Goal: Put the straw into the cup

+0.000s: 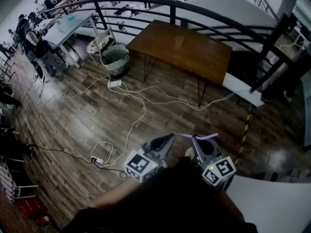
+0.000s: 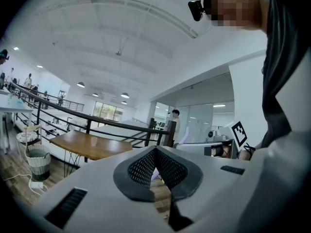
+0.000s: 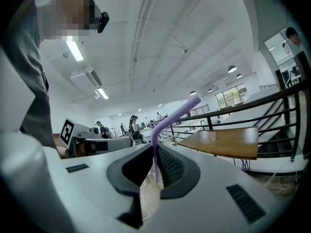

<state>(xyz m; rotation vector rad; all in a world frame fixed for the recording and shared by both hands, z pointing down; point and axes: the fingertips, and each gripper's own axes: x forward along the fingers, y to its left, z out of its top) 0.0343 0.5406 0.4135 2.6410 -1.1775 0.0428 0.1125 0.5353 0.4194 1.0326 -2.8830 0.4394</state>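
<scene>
A purple bendy straw [image 1: 195, 136] spans between my two grippers, low in the head view. My right gripper [image 3: 155, 152] is shut on the straw [image 3: 171, 122], which rises from the pads and bends off to the right. My left gripper [image 2: 155, 154] is also shut, and a sliver of the purple straw [image 2: 154, 175] shows between its pads. In the head view the left gripper [image 1: 170, 139] and right gripper [image 1: 198, 142] point toward each other. The clear cup [image 1: 179, 41] stands far off on the brown table [image 1: 204, 57].
Wood floor with white cables [image 1: 141, 98] lies between me and the table. A woven basket [image 1: 115, 59] stands left of the table. A black curved railing [image 1: 146, 3] runs behind it. A white surface [image 1: 272, 203] is at my lower right.
</scene>
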